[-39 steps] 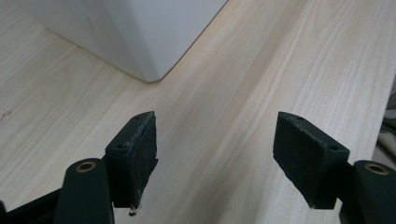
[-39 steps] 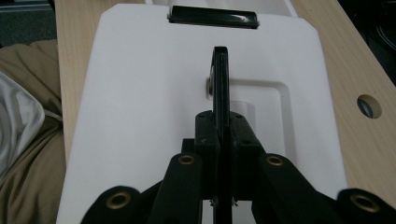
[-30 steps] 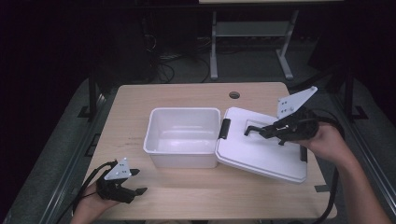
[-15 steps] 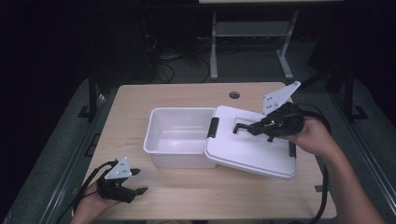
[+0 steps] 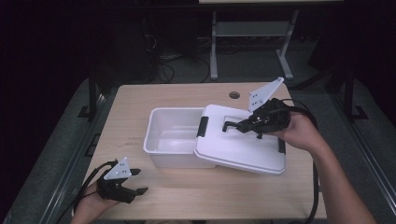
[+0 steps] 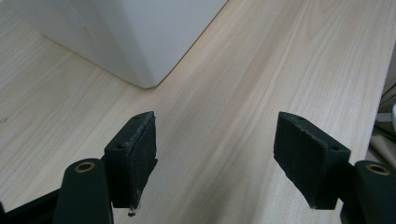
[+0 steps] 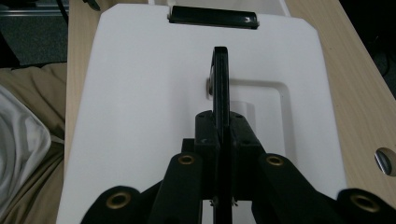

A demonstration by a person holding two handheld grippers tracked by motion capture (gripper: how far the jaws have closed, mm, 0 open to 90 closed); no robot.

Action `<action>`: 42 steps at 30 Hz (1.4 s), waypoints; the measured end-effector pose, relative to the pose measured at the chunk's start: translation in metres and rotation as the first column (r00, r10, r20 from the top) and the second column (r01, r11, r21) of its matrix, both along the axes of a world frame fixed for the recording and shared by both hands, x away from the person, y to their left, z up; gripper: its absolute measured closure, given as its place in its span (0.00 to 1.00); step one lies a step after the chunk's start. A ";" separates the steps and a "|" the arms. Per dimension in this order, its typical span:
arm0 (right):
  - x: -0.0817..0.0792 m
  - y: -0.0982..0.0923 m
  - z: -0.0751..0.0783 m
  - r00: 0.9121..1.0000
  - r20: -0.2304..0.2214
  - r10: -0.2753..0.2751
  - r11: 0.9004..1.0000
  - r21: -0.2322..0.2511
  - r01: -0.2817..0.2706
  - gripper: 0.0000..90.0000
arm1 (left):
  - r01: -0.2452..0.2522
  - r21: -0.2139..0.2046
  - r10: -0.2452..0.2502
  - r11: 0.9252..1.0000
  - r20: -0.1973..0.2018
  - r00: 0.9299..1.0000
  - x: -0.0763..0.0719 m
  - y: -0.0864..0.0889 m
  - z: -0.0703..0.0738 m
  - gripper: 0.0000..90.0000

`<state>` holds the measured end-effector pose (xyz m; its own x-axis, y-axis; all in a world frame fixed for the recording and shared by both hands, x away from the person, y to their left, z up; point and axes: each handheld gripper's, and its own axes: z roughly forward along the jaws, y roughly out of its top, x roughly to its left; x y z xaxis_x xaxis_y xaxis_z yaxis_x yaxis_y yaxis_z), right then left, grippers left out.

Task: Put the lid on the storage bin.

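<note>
On the light wooden table, I am partway through closing a white plastic storage box: the open tub sits at the centre of the high view, its inside bare, and the white lid lies at its 3 o'clock, tilted, with its near-box edge resting on the tub's right rim and covering only that end. The lid's black end latch hangs over the rim, and the rest of the opening at 9 o'clock is uncovered. My right gripper, at 2 o'clock from the tub, is clamped tight on the lid's black carrying handle, which stands upright between its jaws in the right gripper view. My left gripper rests idle at 7 o'clock near the table's front edge, jaws spread with nothing between them, the tub's corner just ahead in its own view. By my reading, the lid is lifted and started across; left are sliding it fully over, seating it flat and fastening the latches.
</note>
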<state>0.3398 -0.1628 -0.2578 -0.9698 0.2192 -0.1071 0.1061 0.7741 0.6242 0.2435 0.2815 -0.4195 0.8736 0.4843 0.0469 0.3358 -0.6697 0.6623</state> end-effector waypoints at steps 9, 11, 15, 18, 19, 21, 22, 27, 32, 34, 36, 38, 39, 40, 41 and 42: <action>0.007 0.022 0.005 0.999 0.008 0.034 0.999 -0.012 -0.034 0.93 | 0.000 -0.008 0.000 1.000 -0.002 1.000 0.000 0.002 0.000 0.33; 0.008 0.026 0.006 0.999 0.011 0.038 0.999 -0.014 -0.038 0.93 | 0.000 -0.004 0.000 1.000 -0.001 1.000 0.000 0.001 0.000 0.33; 0.011 0.035 0.008 0.998 0.014 0.060 0.998 -0.007 -0.060 0.93 | -0.001 -0.008 0.001 1.000 -0.005 1.000 0.000 0.002 0.000 0.33; 0.013 0.041 0.009 0.997 0.016 0.072 0.997 -0.008 -0.072 0.93 | 0.001 -0.011 -0.001 1.000 -0.007 1.000 -0.001 0.002 0.000 0.33; 0.014 0.044 0.010 0.997 0.016 0.077 0.997 -0.004 -0.077 0.93 | 0.001 -0.011 -0.001 1.000 -0.006 1.000 -0.001 0.002 0.000 0.33; 0.016 0.048 0.011 0.996 0.018 0.088 0.996 -0.001 -0.088 0.93 | 0.002 -0.006 -0.002 1.000 -0.005 1.000 -0.001 0.002 0.000 0.33; 0.016 0.050 0.011 0.996 0.018 0.088 0.996 -0.001 -0.088 0.93 | 0.001 -0.006 -0.001 1.000 -0.004 1.000 -0.001 0.002 0.000 0.33; 0.018 0.060 0.015 0.995 0.011 0.096 0.995 0.004 -0.096 0.93 | -0.001 -0.007 0.001 1.000 -0.006 1.000 -0.001 0.002 0.000 0.33; 0.020 0.070 0.016 0.994 0.012 0.110 0.994 -0.004 -0.110 0.93 | 0.003 -0.007 -0.003 1.000 -0.002 1.000 -0.002 0.002 0.001 0.33; 0.022 0.074 0.015 0.993 0.015 0.117 0.993 -0.007 -0.117 0.93 | 0.004 -0.007 -0.004 1.000 0.000 1.000 -0.002 0.002 0.001 0.33; 0.023 0.079 0.014 0.992 0.011 0.122 0.992 -0.009 -0.122 0.93 | 0.005 -0.008 -0.005 1.000 -0.001 1.000 -0.002 0.002 0.001 0.33; 0.024 0.082 0.013 0.992 0.006 0.124 0.992 -0.010 -0.124 0.93 | 0.006 -0.006 -0.006 1.000 -0.001 1.000 -0.002 0.002 0.001 0.33; 0.025 0.085 0.012 0.991 0.009 0.132 0.991 -0.009 -0.132 0.93 | 0.005 -0.006 -0.006 1.000 0.000 1.000 -0.002 0.002 0.001 0.33; 0.026 0.086 0.012 0.991 0.007 0.132 0.991 -0.012 -0.132 0.93 | 0.006 -0.007 -0.006 1.000 0.000 1.000 -0.002 0.002 0.001 0.33; 0.028 0.088 0.012 0.991 0.009 0.135 0.991 -0.012 -0.135 0.93 | 0.005 -0.008 -0.005 1.000 -0.001 1.000 -0.002 0.002 0.001 0.33; 0.028 0.089 0.012 0.991 0.006 0.132 0.991 -0.014 -0.132 0.93 | 0.005 -0.008 -0.005 1.000 -0.001 1.000 -0.002 0.002 0.001 0.33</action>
